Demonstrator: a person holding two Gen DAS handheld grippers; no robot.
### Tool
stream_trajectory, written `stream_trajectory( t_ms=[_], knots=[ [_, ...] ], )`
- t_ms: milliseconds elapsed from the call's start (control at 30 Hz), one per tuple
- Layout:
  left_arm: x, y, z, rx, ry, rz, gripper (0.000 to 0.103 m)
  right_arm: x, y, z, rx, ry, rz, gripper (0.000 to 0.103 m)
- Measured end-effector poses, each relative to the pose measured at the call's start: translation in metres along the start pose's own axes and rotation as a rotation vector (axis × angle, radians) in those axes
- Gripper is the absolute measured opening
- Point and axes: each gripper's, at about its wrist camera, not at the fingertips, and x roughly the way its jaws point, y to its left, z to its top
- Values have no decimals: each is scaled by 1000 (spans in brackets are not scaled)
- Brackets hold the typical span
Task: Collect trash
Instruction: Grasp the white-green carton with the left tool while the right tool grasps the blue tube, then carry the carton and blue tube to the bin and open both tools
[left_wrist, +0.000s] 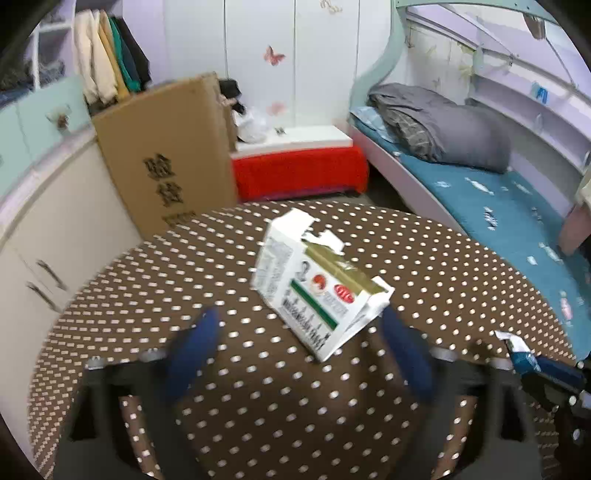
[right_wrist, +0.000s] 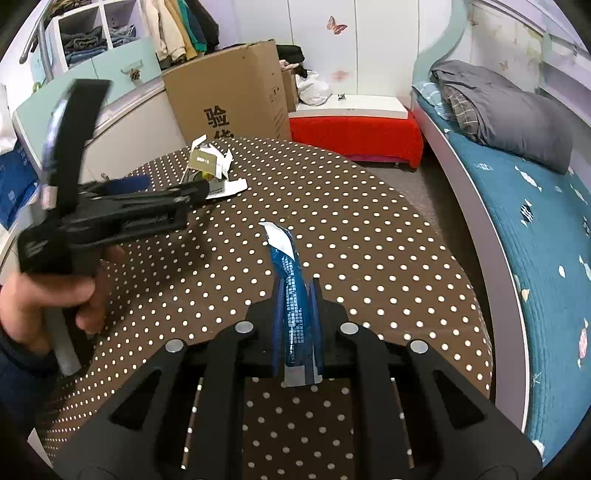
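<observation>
Torn white carton (left_wrist: 317, 286) w/ red, green & gold print lies on its side on the polka-dot counter (left_wrist: 443, 280), flaps ripped open at the far end. Left claw (left_wrist: 299, 354) sits right at its near corner, blue fingers (left_wrist: 195, 350) spread wide apart, one on each side; the right-hand finger looks very close to the carton's corner, contact can't be told due to blur. Nothing gripped.

Right claw (right_wrist: 295, 314) is clamped together on a blue wrapper (right_wrist: 290, 280), which stands upright betw. the fingers w/ its white torn tip sticking up above them, over the counter's middle. In the right wrist view the left hand (right_wrist: 40, 306) holds its tool at the counter's left side, the carton just past its tip.

Beyond the counter: a tall cardboard box (left_wrist: 166, 155), a red-draped bench (left_wrist: 299, 171), a bed (left_wrist: 498, 206) w/ a grey duvet (left_wrist: 443, 125) on teal sheets.
</observation>
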Motion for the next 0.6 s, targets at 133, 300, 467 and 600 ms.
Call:
stream_trajectory(
  t_ms=[133,300,467,600],
  knots=[
    [2,5,-1,-14,15,-12,21,-8,-5,-2,23,-20,-2,14],
    [-29,15,-16,-60,-12,-65,2,-33,-9,-9,61,-58,-3,14],
    [-75,9,-38,-70,-53,-114,2,-63,-9,-17,77,-95,-11,14],
    [-106,-2,-55,-73,-81,-165,2,-91,-11,-24,84,-131,-28,14]
  ],
)
